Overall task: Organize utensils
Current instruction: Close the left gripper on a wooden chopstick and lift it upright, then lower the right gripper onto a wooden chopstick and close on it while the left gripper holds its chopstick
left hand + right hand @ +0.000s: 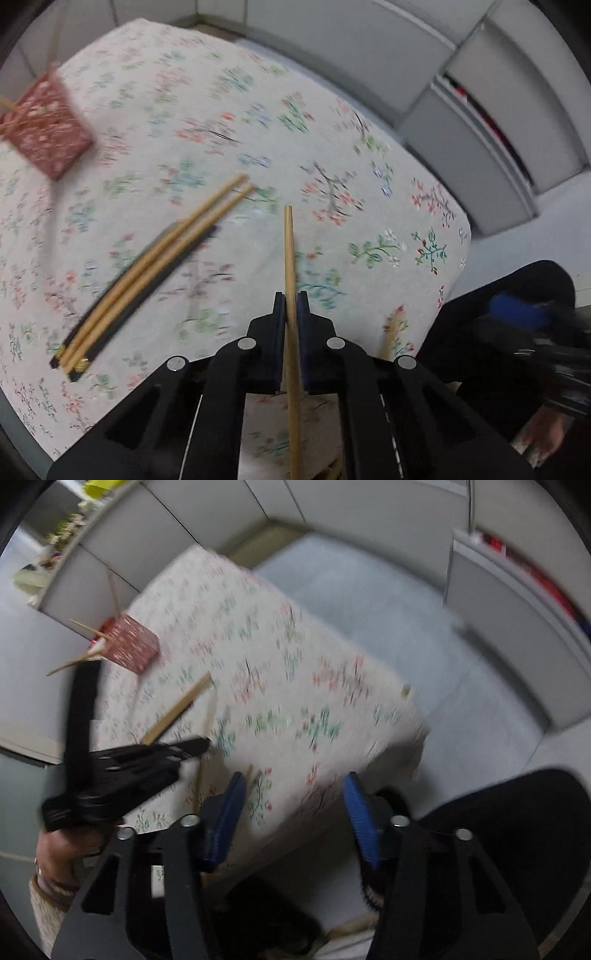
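Left gripper (291, 306): jaws are closed on a single wooden chopstick (290, 258); the gripper is also seen from the side in the right wrist view (192, 746), low at the left over the table's near-left part

Held chopstick: it is clamped between the two pads and runs straight along the fingers; its tip is seen beyond the fingertips, above the cloth, and its other end runs back under the gripper body

Right gripper (293, 805): jaws are held wide apart, nothing is seen between the blue pads (360, 819); it is positioned over the table's near edge

Loose chopsticks (147, 273): a bundle is laid on the cloth left of the held chopstick, well apart from it; two light wooden sticks are lying over two dark ones, all aligned diagonally, near ends at the left

Holder (48, 125): a red patterned square box is placed at the far left of the table, apart from the bundle; wooden sticks are seen standing in it and leaning outward (88, 631)

Table (221, 92): it is covered by a pale floral cloth

Surroundings: grey partition panels (388, 55) are seen beyond the far edge

Image quality: both views are motion-blurred, so fine detail cannot be told
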The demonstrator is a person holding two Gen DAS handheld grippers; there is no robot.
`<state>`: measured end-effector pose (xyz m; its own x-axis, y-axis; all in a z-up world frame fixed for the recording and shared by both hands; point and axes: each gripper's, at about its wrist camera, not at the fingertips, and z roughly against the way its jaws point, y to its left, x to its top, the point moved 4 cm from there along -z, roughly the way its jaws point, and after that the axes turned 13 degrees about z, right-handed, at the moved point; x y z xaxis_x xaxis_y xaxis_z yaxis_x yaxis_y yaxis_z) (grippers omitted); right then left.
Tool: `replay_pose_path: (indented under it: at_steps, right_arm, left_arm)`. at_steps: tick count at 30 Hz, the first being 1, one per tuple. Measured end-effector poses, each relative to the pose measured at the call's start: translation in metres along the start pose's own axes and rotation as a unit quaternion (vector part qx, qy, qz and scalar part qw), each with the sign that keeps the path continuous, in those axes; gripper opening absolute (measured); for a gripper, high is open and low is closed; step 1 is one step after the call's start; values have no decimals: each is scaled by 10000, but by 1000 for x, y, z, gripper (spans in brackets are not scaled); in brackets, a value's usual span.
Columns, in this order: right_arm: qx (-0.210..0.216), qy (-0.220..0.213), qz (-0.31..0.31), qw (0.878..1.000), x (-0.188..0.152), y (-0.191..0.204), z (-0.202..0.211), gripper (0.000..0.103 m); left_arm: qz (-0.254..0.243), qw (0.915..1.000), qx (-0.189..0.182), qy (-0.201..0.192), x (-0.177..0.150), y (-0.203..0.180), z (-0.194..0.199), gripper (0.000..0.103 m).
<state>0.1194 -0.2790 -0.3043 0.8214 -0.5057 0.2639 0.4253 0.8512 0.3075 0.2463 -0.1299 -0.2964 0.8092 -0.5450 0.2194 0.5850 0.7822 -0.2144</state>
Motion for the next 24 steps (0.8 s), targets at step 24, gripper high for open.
replay_pose_path:
  at_steps: [24]
  right_arm:
    - [-540, -669, 1462, 9855, 1, 78, -39, 0]
  left_arm:
    - [300, 9935, -699, -845, -12, 18, 46, 7]
